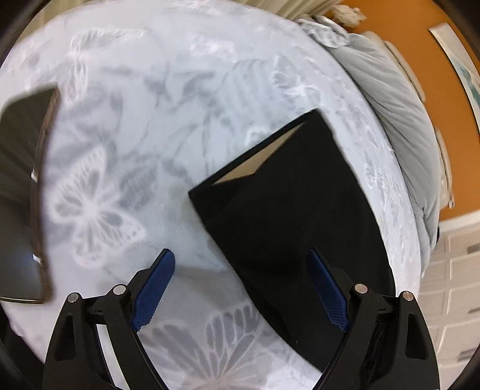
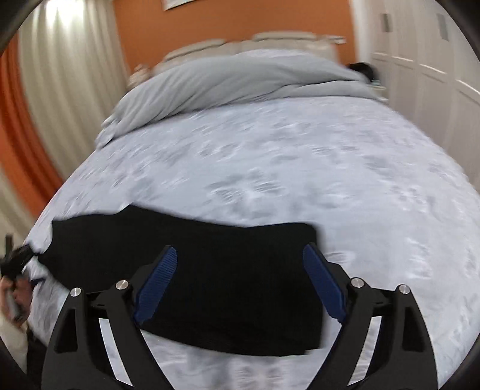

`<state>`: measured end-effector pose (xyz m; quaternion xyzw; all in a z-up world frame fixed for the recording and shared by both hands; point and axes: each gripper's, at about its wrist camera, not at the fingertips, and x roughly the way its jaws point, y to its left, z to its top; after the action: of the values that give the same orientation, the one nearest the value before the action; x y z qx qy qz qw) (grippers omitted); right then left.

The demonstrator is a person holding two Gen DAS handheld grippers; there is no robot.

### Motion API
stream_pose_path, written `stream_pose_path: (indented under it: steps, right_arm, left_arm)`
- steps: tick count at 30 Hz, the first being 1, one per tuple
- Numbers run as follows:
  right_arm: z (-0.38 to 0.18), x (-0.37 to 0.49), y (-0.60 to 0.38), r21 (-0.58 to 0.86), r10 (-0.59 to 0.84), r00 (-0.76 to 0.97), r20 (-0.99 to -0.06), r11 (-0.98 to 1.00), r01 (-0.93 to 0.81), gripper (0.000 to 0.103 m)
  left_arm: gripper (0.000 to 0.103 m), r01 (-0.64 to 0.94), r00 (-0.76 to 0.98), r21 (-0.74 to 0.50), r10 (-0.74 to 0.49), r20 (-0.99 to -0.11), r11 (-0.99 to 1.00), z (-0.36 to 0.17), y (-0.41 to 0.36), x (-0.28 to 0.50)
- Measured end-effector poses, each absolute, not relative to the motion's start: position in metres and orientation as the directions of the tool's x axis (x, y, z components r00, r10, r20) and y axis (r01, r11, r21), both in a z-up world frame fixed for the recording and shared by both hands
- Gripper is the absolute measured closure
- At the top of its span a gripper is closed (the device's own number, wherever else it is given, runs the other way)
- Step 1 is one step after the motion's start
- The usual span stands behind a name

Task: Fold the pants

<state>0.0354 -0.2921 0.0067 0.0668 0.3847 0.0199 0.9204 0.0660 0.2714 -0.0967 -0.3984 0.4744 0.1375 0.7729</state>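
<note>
On bedspread (image 2: 300, 168): black pants (image 2: 210, 270) flat, both claws agape.

Bed (image 2: 300, 168) with pale butterfly-print cover; grey duvet (image 2: 234, 81) bunched at head end, padded headboard (image 2: 270, 40) behind. Orange wall (image 2: 210, 24), white pleated curtain (image 2: 69, 75) on left, white panelled wardrobe doors (image 2: 420, 75) on right. Framed picture (image 1: 459, 66) on wall.

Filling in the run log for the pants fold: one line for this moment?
left gripper: open, above pants edge | right gripper: open, above pants | black pants: flat on bed | nothing gripped
</note>
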Motion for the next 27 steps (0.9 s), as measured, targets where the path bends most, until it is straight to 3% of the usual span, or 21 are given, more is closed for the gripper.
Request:
stream_pose_path:
  steps: [5,7,13,14,17,19,23,27]
  right_arm:
    - [-0.014,0.050,-0.238,0.054,0.095,0.646,-0.758,0.995,-0.083,0.020]
    - [-0.027,0.053,-0.214,0.084,0.172,0.605,-0.778,0.982,-0.171,0.037]
    - [-0.070,0.062,-0.135,-0.157,0.098,0.587,-0.803,0.916,-0.368,0.036]
    - [-0.077,0.064,-0.128,-0.172,0.088,0.582,-0.808,0.910,-0.376,0.055]
    - [-0.080,0.075,-0.130,-0.101,0.126,0.559,-0.820,0.929,-0.357,0.084]
    - [-0.065,0.079,-0.134,-0.017,0.196,0.555,-0.809,0.934,-0.356,0.084]
    - [-0.058,0.080,-0.140,0.027,0.232,0.527,-0.818,0.930,-0.368,0.069]
    - [-0.071,0.076,-0.143,0.030,0.224,0.479,-0.848,0.925,-0.379,0.068]
  left_arm:
    - [0.016,-0.563,0.579,-0.512,-0.132,-0.804,0.649,-0.098,0.265,0.081]
    - [0.028,-0.569,0.589,-0.493,-0.092,-0.803,0.658,-0.098,0.261,0.086]
    - [0.028,-0.597,0.551,-0.409,-0.018,-0.834,0.690,-0.094,0.246,0.094]
    - [0.028,-0.598,0.548,-0.401,-0.012,-0.836,0.694,-0.094,0.245,0.094]
    - [0.028,-0.596,0.551,-0.409,-0.020,-0.834,0.691,-0.094,0.246,0.093]
    - [0.026,-0.595,0.553,-0.418,-0.028,-0.833,0.686,-0.094,0.244,0.093]
    - [0.026,-0.587,0.555,-0.444,-0.062,-0.829,0.677,-0.094,0.248,0.092]
    - [0.026,-0.578,0.557,-0.466,-0.094,-0.825,0.670,-0.093,0.252,0.090]
